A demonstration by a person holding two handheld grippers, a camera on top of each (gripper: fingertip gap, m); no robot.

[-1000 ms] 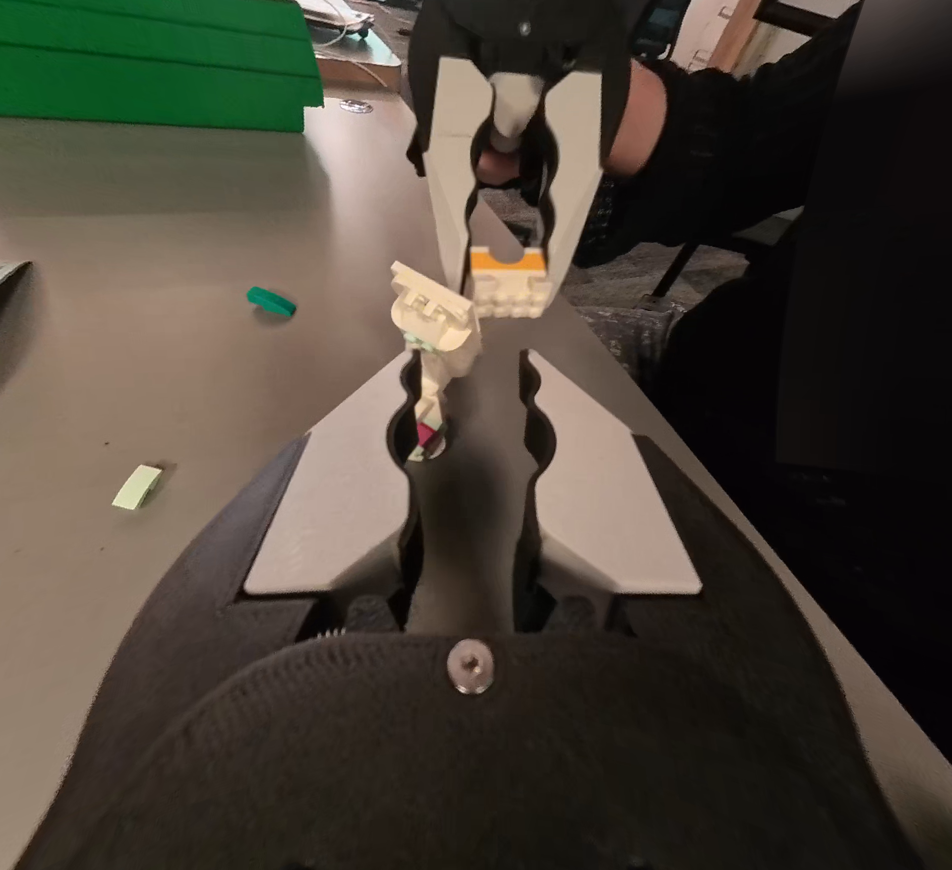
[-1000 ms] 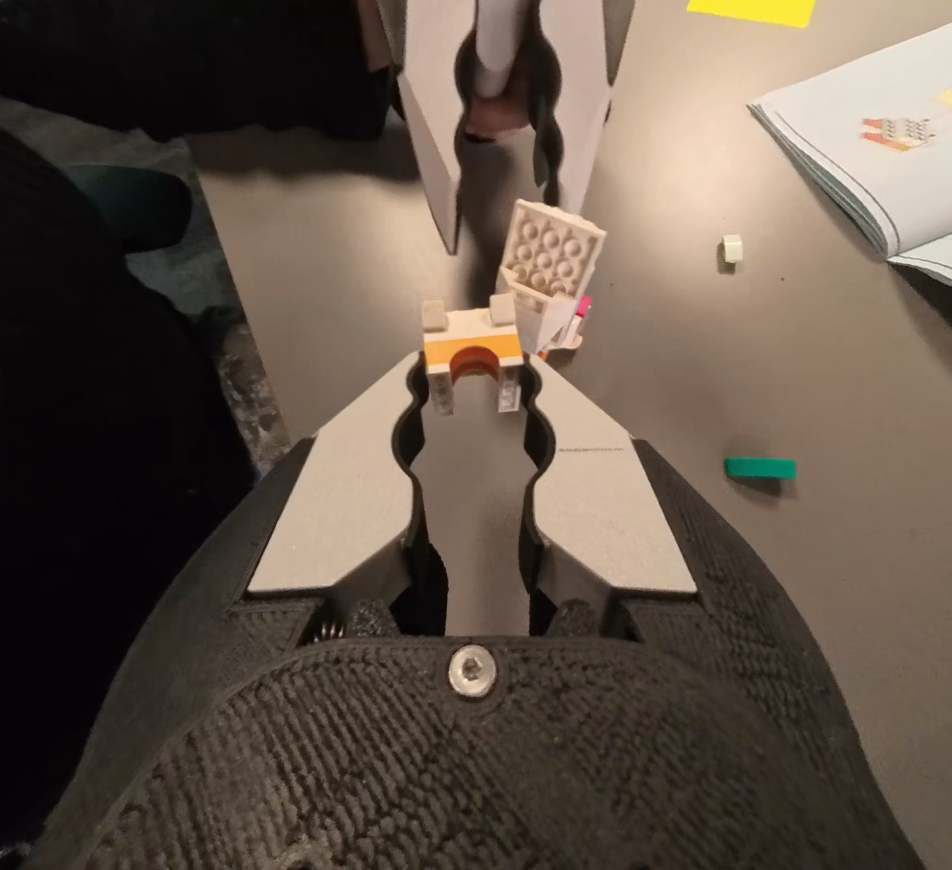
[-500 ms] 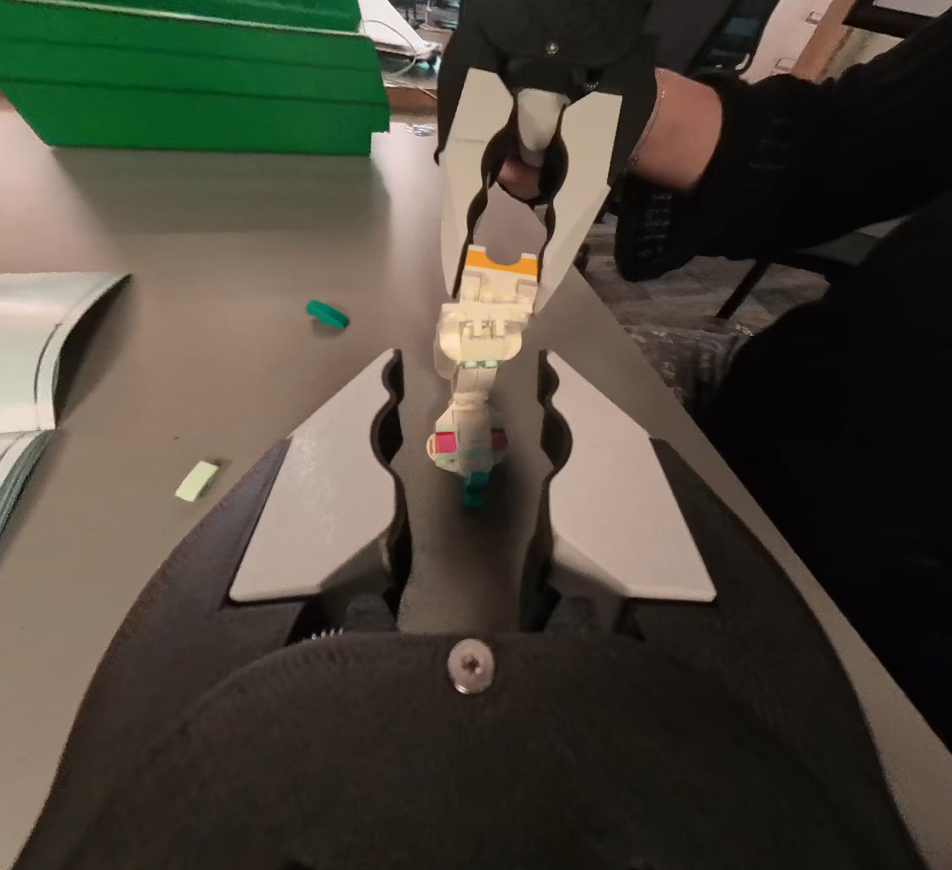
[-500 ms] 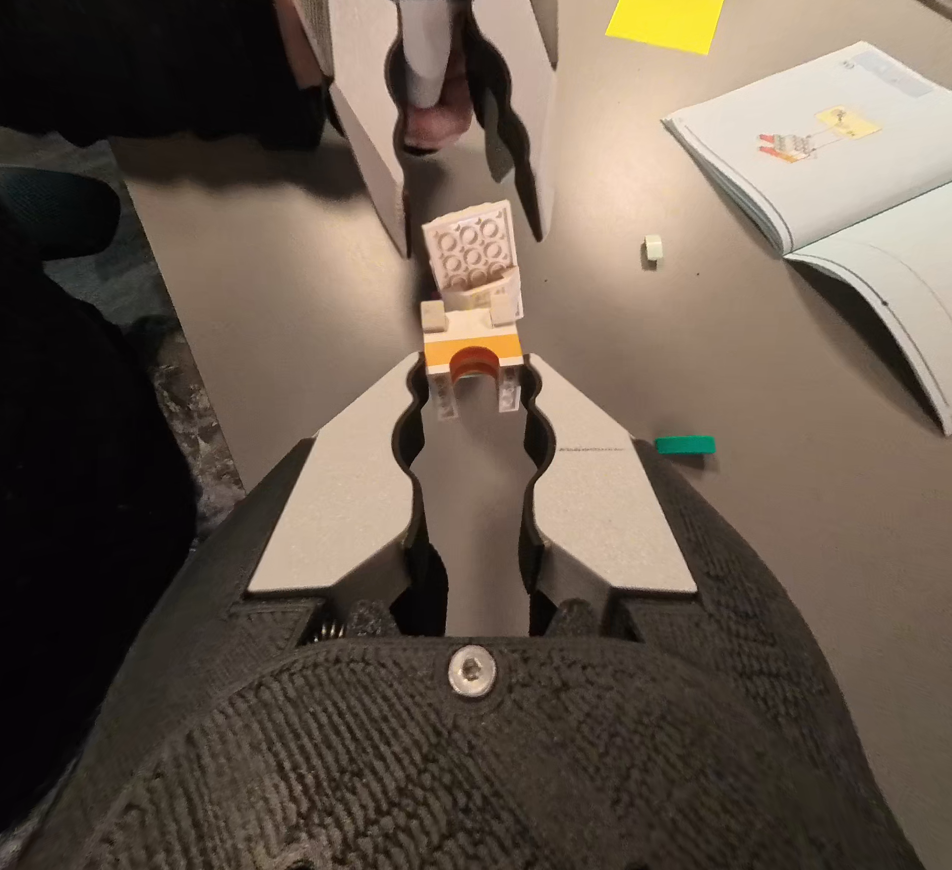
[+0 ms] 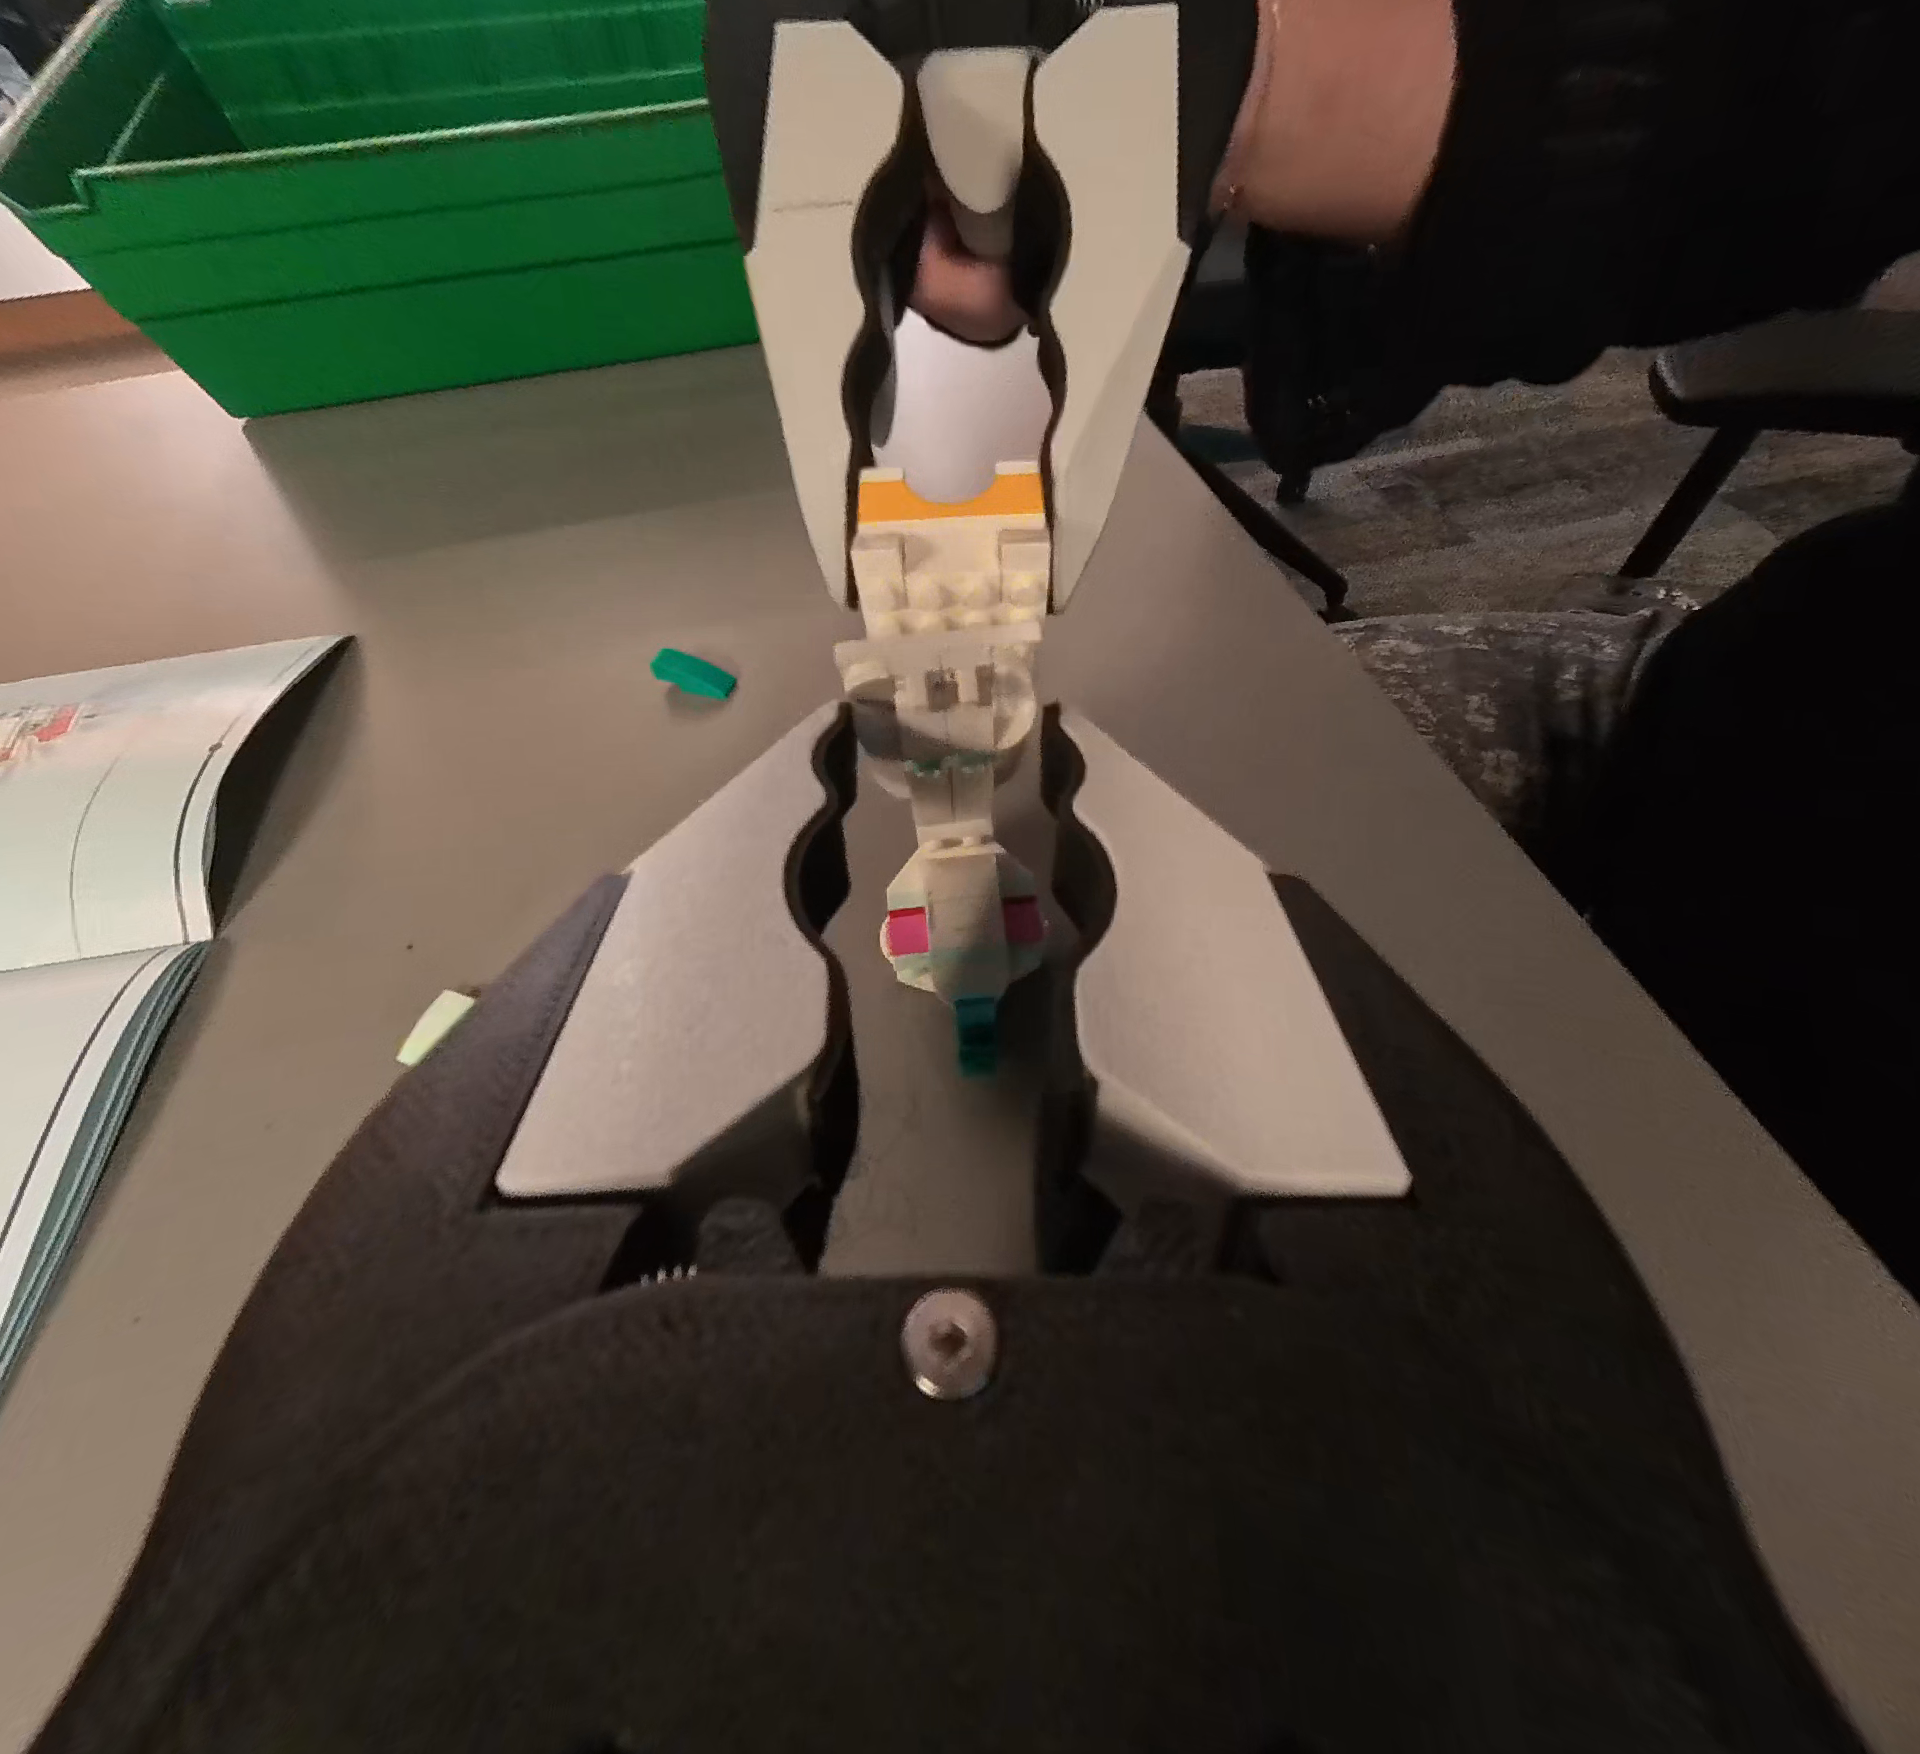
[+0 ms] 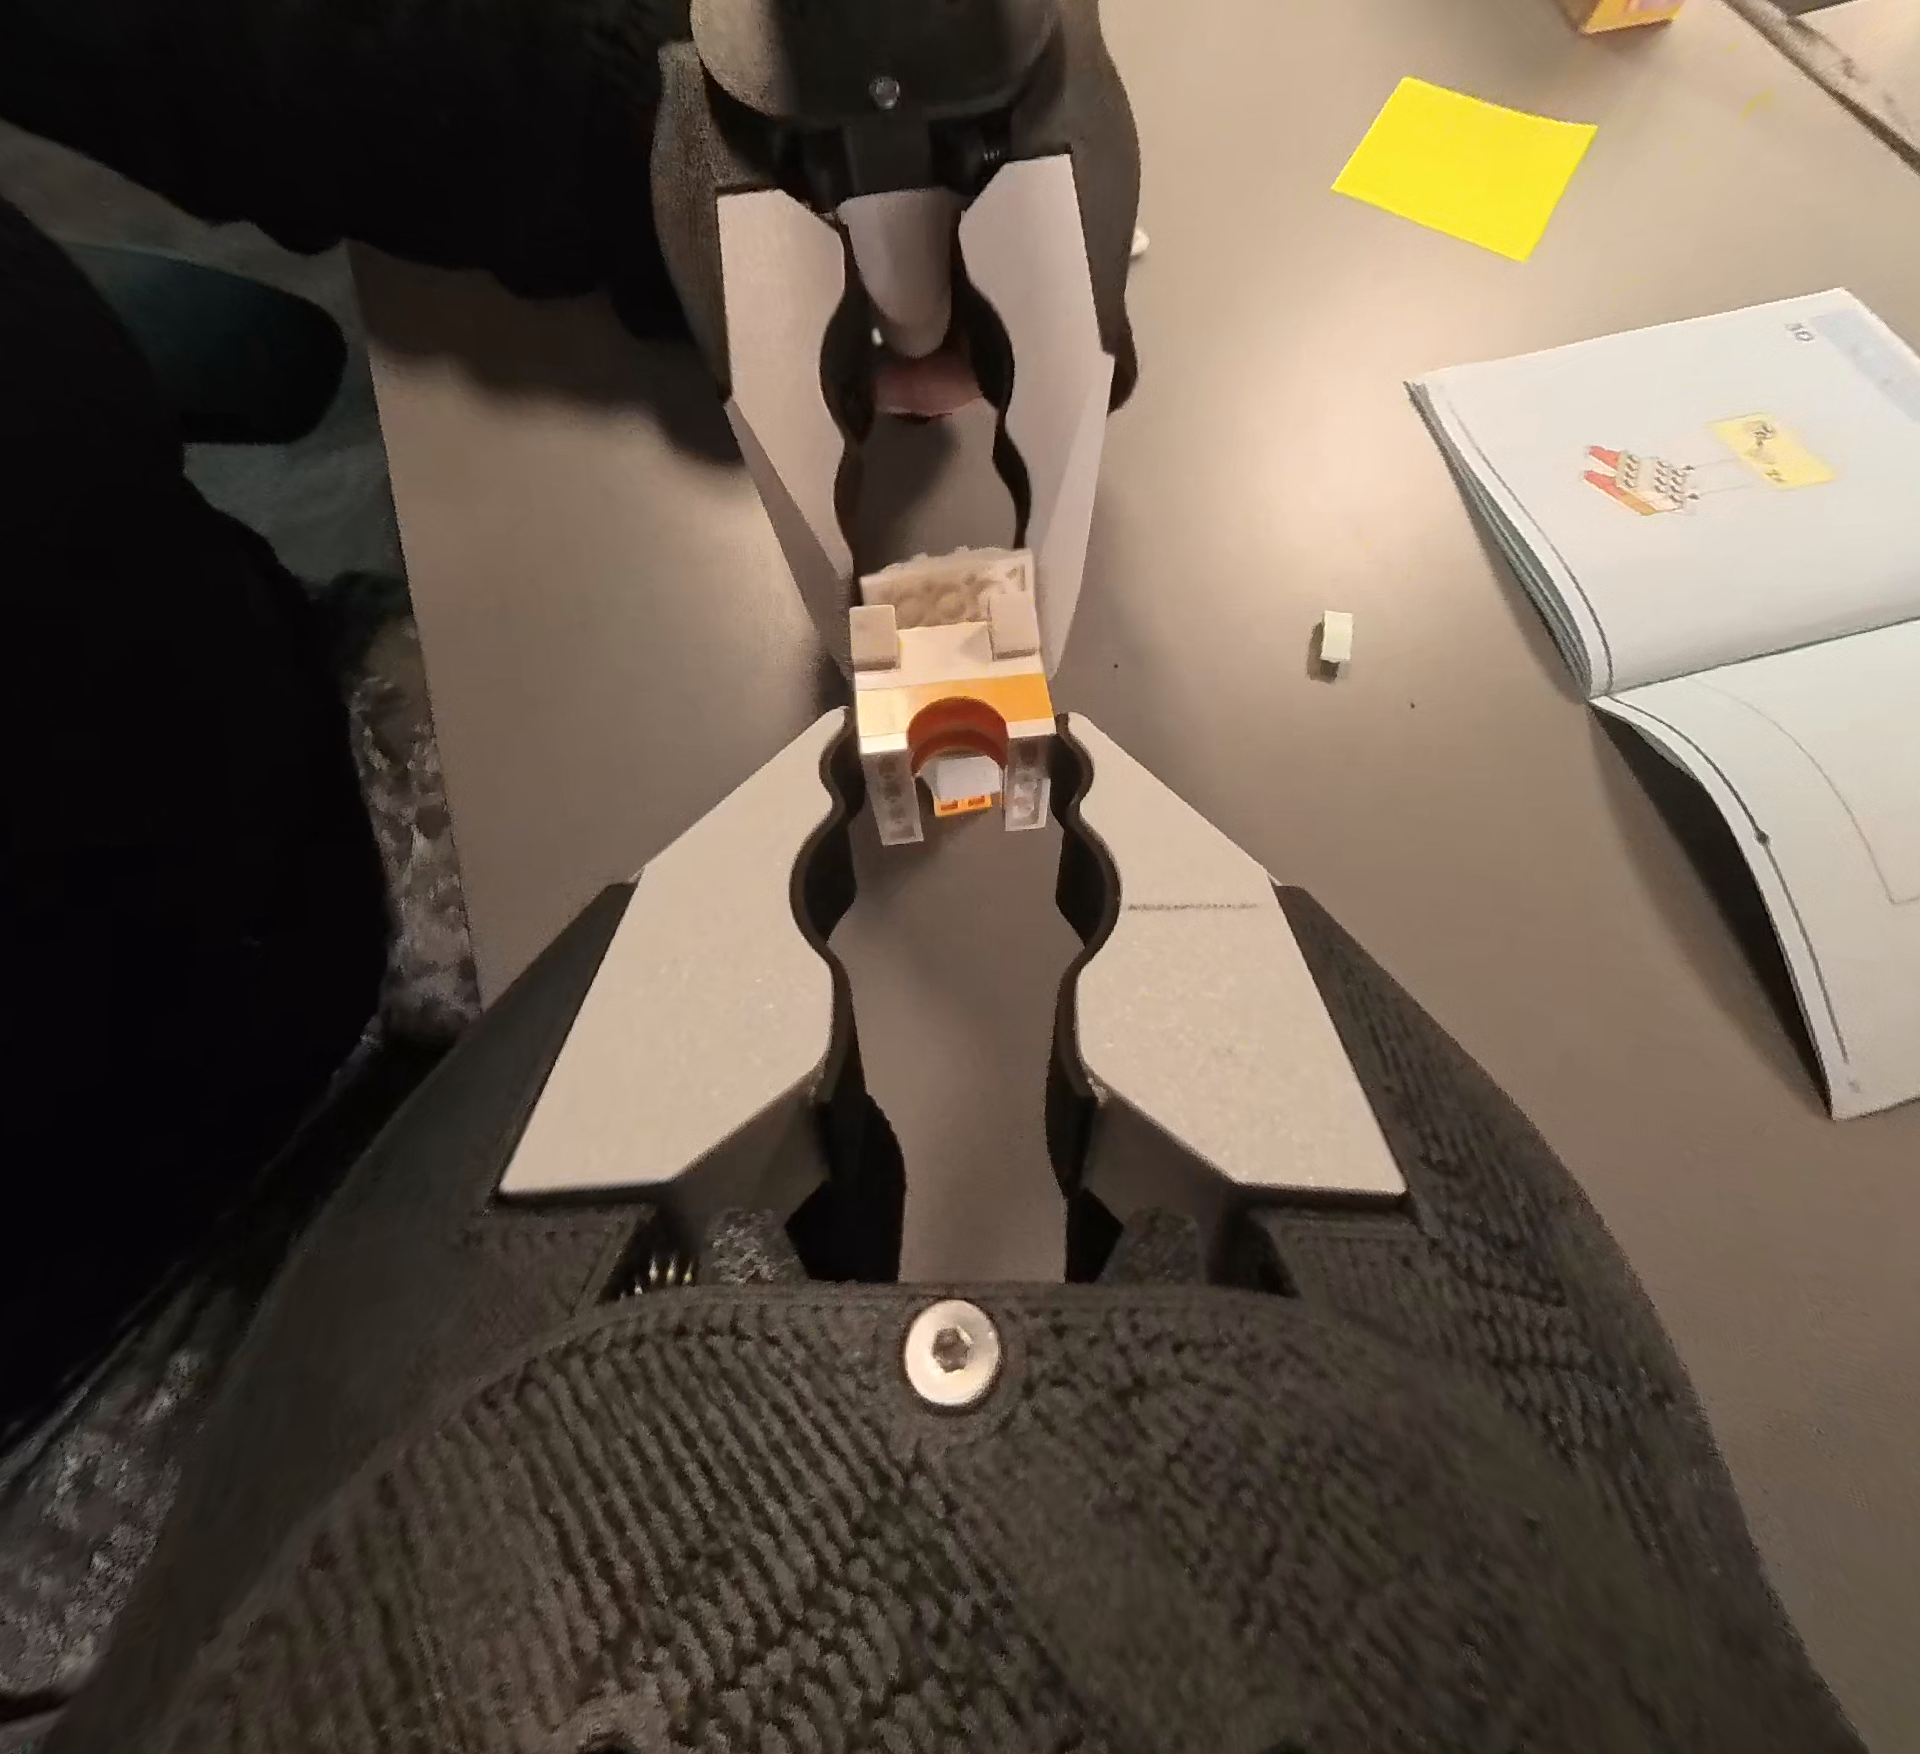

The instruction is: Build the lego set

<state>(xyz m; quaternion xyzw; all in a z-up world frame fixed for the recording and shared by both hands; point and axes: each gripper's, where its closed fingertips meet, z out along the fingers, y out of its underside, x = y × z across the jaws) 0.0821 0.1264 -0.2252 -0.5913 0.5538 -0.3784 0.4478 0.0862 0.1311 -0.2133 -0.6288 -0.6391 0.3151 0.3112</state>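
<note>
left wrist view: left gripper (image 5: 943, 728) clamps white lego body (image 5: 940, 717), above grey table (image 5: 468, 582); green brick (image 5: 693, 674) lies apart | right wrist view: right gripper (image 6: 954, 736) grips white-orange arch piece (image 6: 951, 707), its studs meeting the white lego body (image 6: 940, 590); open booklet (image 6: 1704, 665) nearby

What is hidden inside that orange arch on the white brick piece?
In the orange arch sits a small white block with orange beneath it. How it attaches behind is covered by the white brick piece.
</note>
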